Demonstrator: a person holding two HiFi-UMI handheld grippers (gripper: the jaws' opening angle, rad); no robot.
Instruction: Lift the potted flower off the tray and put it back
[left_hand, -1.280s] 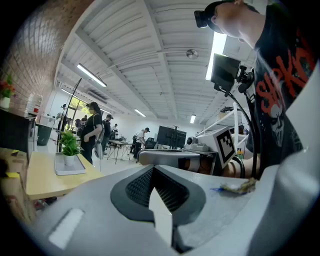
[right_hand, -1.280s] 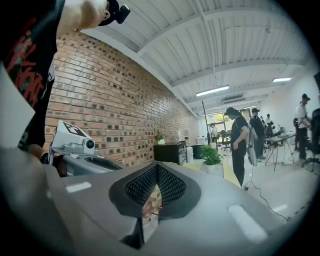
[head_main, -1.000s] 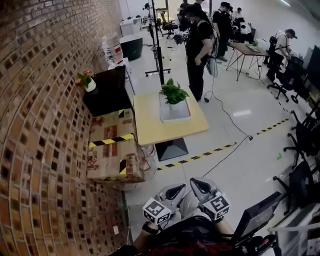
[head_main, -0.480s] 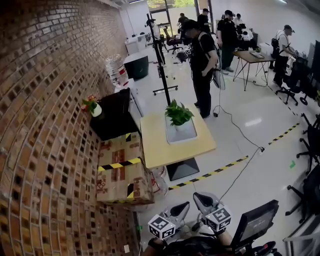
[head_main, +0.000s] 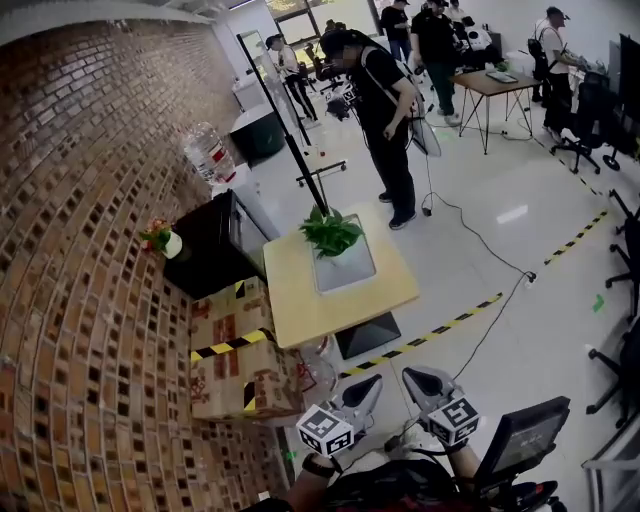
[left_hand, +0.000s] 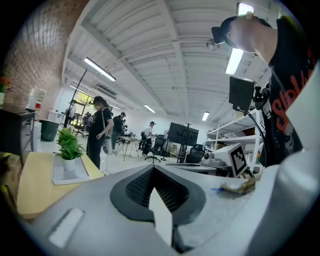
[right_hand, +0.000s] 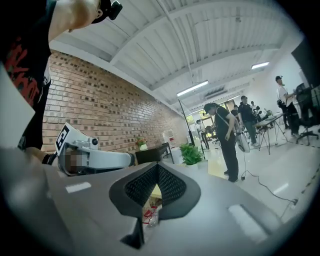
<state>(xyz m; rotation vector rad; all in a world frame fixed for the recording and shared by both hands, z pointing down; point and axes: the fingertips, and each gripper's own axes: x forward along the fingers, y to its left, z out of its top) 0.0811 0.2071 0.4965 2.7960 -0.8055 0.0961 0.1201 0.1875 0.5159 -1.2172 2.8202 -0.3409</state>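
The potted flower (head_main: 331, 234), a leafy green plant in a white pot, stands on a pale tray (head_main: 348, 270) on a small wooden table (head_main: 300, 310) some way ahead of me. Both grippers hang low near my body, far from the table. My left gripper (head_main: 371, 384) and right gripper (head_main: 413, 377) are side by side, each shut with nothing between the jaws. The left gripper view has the plant (left_hand: 68, 145) and tray (left_hand: 71, 174) at its left, past my shut left gripper (left_hand: 153, 168). The right gripper view shows the plant (right_hand: 190, 154) beyond my shut right gripper (right_hand: 158, 165).
A brick wall (head_main: 90, 300) runs along the left. Taped cardboard boxes (head_main: 235, 350) and a black cabinet (head_main: 205, 250) with a small flower pot (head_main: 160, 240) flank the table. A person (head_main: 380, 110) and a stand pole (head_main: 290, 140) are behind it. Yellow-black floor tape (head_main: 440, 325) crosses the floor.
The head view has shifted: table and plant now sit a little lower and nearer in it. Both grippers stay together low by my body, jaws unchanged.
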